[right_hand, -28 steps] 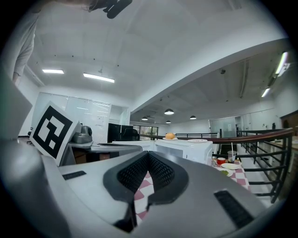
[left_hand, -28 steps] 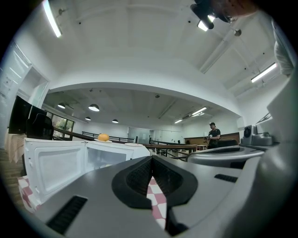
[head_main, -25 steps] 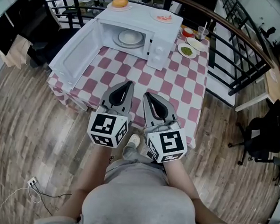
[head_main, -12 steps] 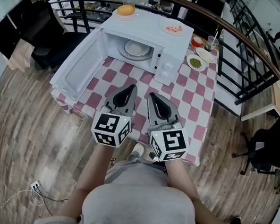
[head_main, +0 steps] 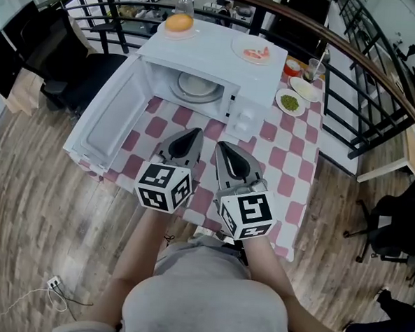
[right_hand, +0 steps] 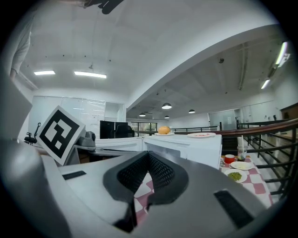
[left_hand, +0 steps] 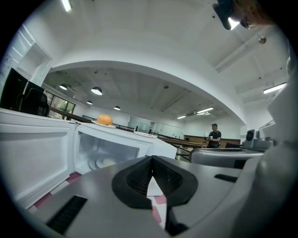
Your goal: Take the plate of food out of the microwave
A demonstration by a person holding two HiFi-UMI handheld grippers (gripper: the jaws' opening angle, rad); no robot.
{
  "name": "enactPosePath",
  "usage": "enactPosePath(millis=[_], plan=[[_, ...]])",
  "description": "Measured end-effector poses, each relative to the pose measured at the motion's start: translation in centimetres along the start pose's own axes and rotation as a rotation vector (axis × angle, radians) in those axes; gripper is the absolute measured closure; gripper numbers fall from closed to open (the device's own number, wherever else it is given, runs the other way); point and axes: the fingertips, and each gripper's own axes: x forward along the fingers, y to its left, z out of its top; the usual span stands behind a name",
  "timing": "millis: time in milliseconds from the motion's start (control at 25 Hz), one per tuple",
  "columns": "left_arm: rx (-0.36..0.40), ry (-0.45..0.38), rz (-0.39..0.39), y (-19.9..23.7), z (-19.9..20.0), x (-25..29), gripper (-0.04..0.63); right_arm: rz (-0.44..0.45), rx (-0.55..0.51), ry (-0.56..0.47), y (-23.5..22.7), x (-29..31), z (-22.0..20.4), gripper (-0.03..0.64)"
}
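Low in the middle of the head view, you hold both tongs side by side over the near edge of the table (head_main: 286, 142). It has a red and white checked cloth. Your left tongs (head_main: 195, 132) are pressed together with nothing in them. Your right tongs (head_main: 219, 146) are pressed together too, and empty.

Both point up the frame at the white microwave (head_main: 215, 46). Its door (head_main: 105, 124) hangs wide open toward the left. The plate of food (head_main: 197, 87) sits inside the microwave, above the tongs and well apart from them.

On top of the microwave are a round orange thing (head_main: 178, 22) on a small plate and a plate with pink food (head_main: 255, 54). At the upper right, on the table, are a dish of green food (head_main: 290, 102), a red bowl (head_main: 294, 63) and a glass (head_main: 313, 67).
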Motion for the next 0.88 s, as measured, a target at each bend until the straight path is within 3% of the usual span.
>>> enactPosePath(millis=[160, 440, 680, 880], plan=[[-0.020, 0.020, 0.030, 2.3, -0.5, 1.6, 0.592, 0.018, -0.008, 0.013, 0.0, 1.7, -0.9, 0.594], [-0.172, 0.055, 0.019, 5.5, -1.5, 3.8, 0.373, 0.041, -0.012, 0.047, 0.2, 3.4, -2.1, 0.594], [-0.255, 0.075, 0.014, 7.3, -2.5, 5.9, 0.304, 0.011, 0.000, 0.056, -0.8, 4.5, -2.9, 0.594], [-0.330, 0.086, -0.015, 8.6, -2.8, 7.9, 0.301, -0.009, 0.011, 0.065, -1.3, 6.3, -3.3, 0.594]])
